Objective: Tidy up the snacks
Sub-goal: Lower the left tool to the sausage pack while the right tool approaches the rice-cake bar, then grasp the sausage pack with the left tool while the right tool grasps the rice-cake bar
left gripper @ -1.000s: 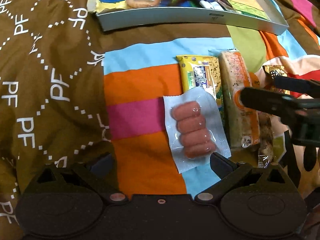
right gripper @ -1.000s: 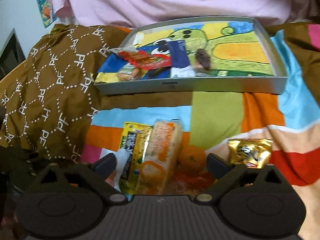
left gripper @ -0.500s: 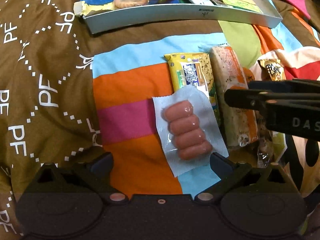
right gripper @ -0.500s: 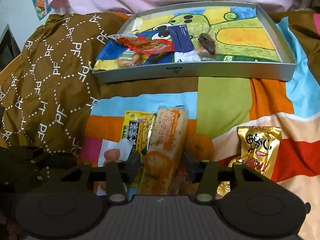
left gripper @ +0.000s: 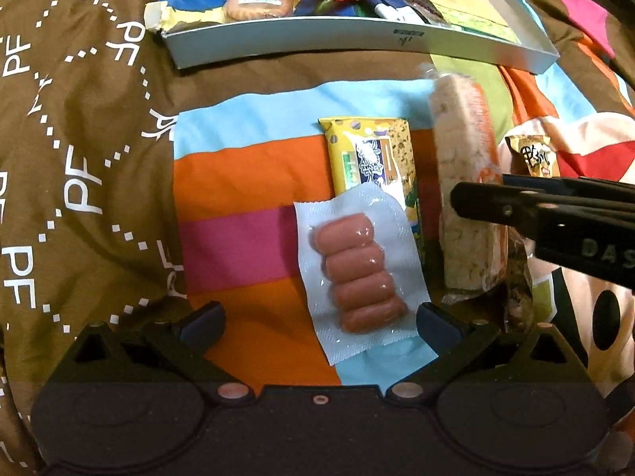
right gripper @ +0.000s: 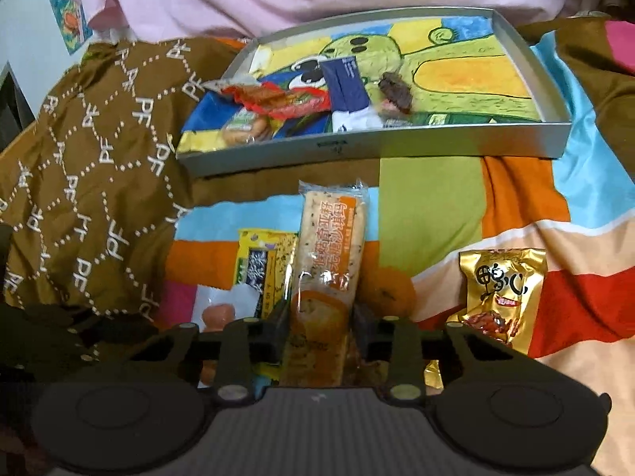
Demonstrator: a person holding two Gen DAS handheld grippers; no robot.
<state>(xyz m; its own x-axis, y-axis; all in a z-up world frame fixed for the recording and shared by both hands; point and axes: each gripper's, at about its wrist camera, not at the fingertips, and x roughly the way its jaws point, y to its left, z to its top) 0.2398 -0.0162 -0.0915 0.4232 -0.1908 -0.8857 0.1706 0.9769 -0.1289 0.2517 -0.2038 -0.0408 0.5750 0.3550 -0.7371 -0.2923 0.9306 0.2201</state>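
A clear pack of small sausages (left gripper: 357, 273) lies on the patchwork cloth, between the spread fingers of my left gripper (left gripper: 319, 323), which is open just above it. Beside it lie a yellow snack packet (left gripper: 373, 158) and a long orange cracker packet (right gripper: 329, 238). My right gripper (right gripper: 319, 319) is closing, its pads pressing the near end of the cracker packet. In the left wrist view the right gripper (left gripper: 460, 198) reaches in from the right across that cracker packet (left gripper: 464, 150). The grey tray (right gripper: 397, 146) behind holds several snacks.
A gold foil packet (right gripper: 502, 293) lies to the right and a tangerine (right gripper: 391, 293) sits beside the cracker packet. A dark snack bag (left gripper: 516, 277) lies under the right gripper. Brown printed cloth (left gripper: 79, 158) covers the left. A person in pink sits behind the tray.
The right gripper's jaws have come together from wide apart onto the cracker packet, whose far end has tipped up. The left gripper has stayed over the sausages.
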